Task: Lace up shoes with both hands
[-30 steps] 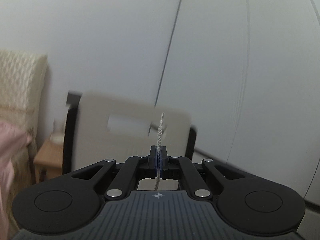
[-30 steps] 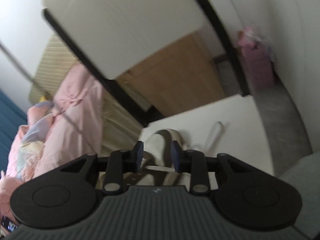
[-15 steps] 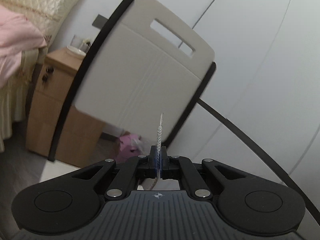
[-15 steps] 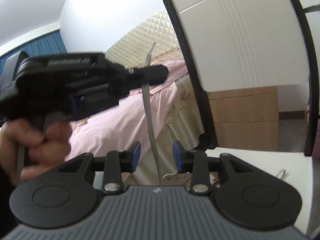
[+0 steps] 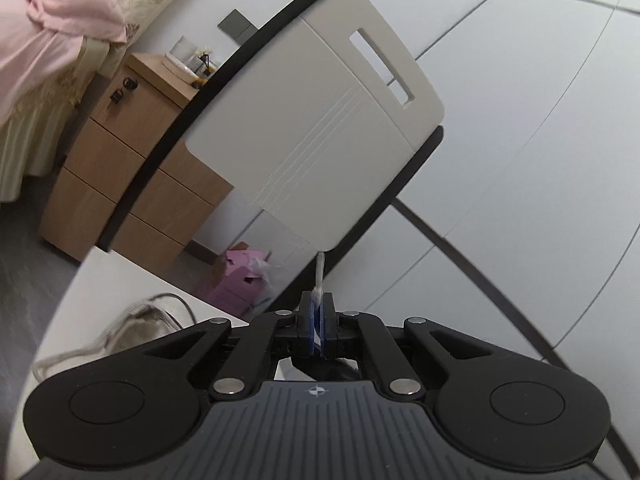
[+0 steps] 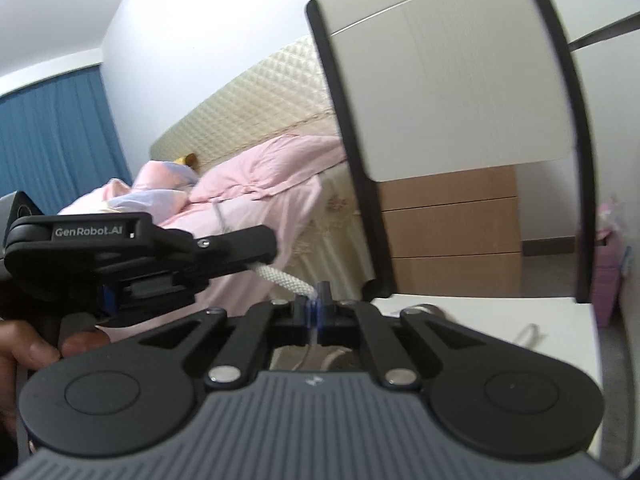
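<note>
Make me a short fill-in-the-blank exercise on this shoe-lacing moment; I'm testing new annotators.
1. The left gripper is shut on the tip of a white ____.
2. In the right wrist view, the shoelace runs from the left gripper to the ____ gripper.
3. The right gripper has just been closing, and now pinches the lace, so its jaws are ____.
4. The bedding is ____ in colour.

Missing words: shoelace; right; shut; pink

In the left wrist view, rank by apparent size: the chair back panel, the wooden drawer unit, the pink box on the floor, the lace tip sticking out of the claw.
1. Chair back panel
2. Wooden drawer unit
3. Pink box
4. Lace tip

This is apparent size only; the chair stands nearer the camera than the drawers.
</note>
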`<state>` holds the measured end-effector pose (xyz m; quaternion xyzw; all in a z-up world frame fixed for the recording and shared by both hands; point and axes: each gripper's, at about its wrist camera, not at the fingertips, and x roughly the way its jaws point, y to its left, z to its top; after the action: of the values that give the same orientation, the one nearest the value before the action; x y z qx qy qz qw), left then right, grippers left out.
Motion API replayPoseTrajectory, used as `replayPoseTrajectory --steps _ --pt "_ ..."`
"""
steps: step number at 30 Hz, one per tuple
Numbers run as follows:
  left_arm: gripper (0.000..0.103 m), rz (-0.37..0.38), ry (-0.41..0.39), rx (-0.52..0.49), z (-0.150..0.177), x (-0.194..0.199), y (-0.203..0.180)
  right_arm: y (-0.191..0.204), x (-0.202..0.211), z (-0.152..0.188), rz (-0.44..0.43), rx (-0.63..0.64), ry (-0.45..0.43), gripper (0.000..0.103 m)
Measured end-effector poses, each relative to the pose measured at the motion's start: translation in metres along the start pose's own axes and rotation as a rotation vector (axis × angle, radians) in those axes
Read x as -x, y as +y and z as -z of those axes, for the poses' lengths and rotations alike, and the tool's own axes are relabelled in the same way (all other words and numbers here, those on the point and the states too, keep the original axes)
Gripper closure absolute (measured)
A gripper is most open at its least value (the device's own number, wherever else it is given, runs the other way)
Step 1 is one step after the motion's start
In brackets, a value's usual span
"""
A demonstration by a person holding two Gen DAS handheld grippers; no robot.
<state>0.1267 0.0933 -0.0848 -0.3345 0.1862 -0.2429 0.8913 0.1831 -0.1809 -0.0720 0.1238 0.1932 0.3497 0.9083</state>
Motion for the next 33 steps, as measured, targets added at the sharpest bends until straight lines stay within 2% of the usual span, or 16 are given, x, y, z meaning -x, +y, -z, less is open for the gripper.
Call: replayPoseTrajectory --steps 3,8,17,28,30,32,33 --pt "0.100 0.030 0.009 0.004 0.000 0.000 -0.001 0.003 -0.001 0.005 0.046 0.048 0.010 0.100" --pt "0.099 0.081 0.033 -0.007 0.003 -0.002 -0.003 -0.005 -0.005 0.009 0.094 0.025 -0.013 0.100" --pt "0.098 0.077 0.077 -0.021 0.014 -0.008 -0.001 -0.021 0.006 0.023 0.196 -0.023 0.009 0.100" --pt "0.098 0.070 0.067 0.027 0.014 -0.005 0.012 -0.016 0.011 0.031 0.194 0.027 0.034 0.100" --pt "0.089 0.063 0.066 0.043 0.013 -0.004 0.015 -0.018 0.013 0.031 0.195 0.021 0.030 0.100" --pt "0.046 0.053 0.052 0.067 0.011 -0.001 0.020 -0.019 0.015 0.031 0.197 0.011 0.022 0.100" --pt "0.044 0.052 0.040 0.074 0.010 0.002 0.021 -0.021 0.017 0.031 0.197 0.002 0.013 0.100"
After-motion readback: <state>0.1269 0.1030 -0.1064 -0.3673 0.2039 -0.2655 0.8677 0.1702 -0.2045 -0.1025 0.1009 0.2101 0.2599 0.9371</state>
